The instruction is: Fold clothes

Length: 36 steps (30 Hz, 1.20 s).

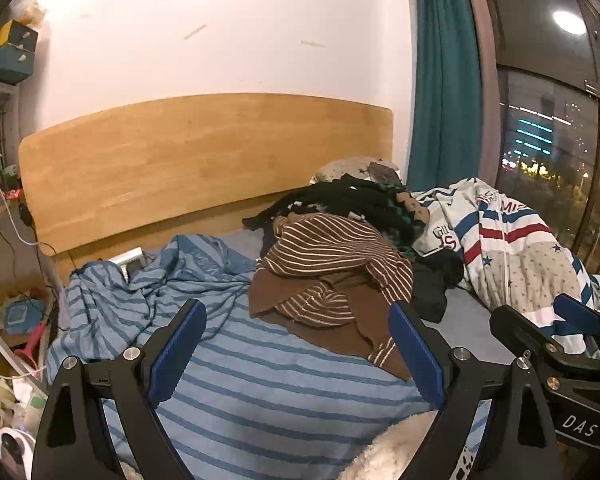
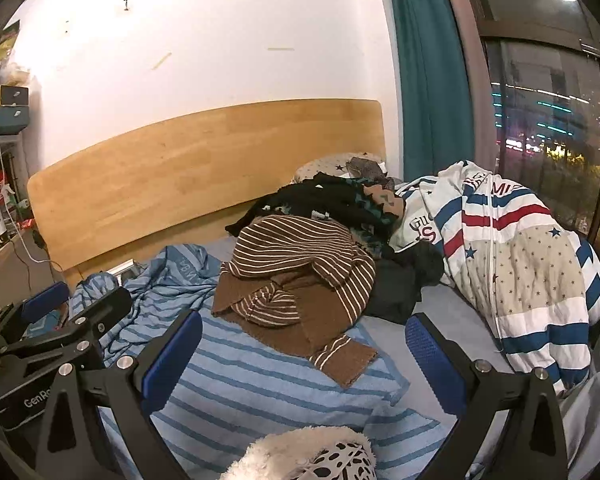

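A brown striped garment [image 1: 332,264] [image 2: 296,272] lies crumpled on the bed's middle, partly over a light blue striped cloth [image 1: 236,364] [image 2: 260,376]. Behind it is a heap of black clothes [image 1: 340,200] [image 2: 320,200]. My left gripper [image 1: 298,344] hovers open above the blue cloth, holding nothing. My right gripper [image 2: 304,356] is also open and holds nothing, near the brown garment's lower edge. The right gripper [image 1: 556,328] shows at the right edge of the left wrist view; the left gripper [image 2: 76,304] shows at the left of the right wrist view.
A star-and-stripe quilt [image 1: 512,240] [image 2: 516,256] is bunched at the right by the window. A fluffy white spotted item [image 2: 308,456] lies at the near edge. A wooden headboard [image 1: 204,160] runs behind. Cluttered shelves and cables [image 1: 8,200] stand left of the bed.
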Motion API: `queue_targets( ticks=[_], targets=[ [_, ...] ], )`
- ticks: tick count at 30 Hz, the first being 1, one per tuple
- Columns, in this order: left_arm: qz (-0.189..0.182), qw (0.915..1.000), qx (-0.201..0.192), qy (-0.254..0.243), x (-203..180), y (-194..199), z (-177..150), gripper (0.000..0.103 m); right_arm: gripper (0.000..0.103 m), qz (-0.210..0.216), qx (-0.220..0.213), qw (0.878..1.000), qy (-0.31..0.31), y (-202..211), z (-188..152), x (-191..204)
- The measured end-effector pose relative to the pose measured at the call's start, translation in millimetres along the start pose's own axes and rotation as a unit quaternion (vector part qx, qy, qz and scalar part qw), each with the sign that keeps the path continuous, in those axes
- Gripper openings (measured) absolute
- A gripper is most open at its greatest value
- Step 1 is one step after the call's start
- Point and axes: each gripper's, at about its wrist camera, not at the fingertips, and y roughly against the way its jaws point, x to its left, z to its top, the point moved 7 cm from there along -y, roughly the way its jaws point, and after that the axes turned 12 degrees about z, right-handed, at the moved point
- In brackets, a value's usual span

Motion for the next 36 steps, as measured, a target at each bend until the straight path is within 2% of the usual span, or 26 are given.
queue_targets(
  ticks=[10, 24, 36],
  targets=[
    [-0.006, 1.0000, -0.005, 0.003, 5, 18, 15, 0.092, 0.103, 0.005, 0.006, 1.000, 0.004, 10, 4, 6],
    [-0.012, 0.9998, -0.014, 0.003, 6, 40, 15, 0.092, 0.103, 0.010, -0.009, 1.000, 0.002, 34, 6, 7],
    [-0.010, 0.9998, -0.011, 0.011, 8, 39, 8, 0.092, 0.103, 0.009, -0.009, 1.000, 0.008, 35, 4, 10]
  ],
)
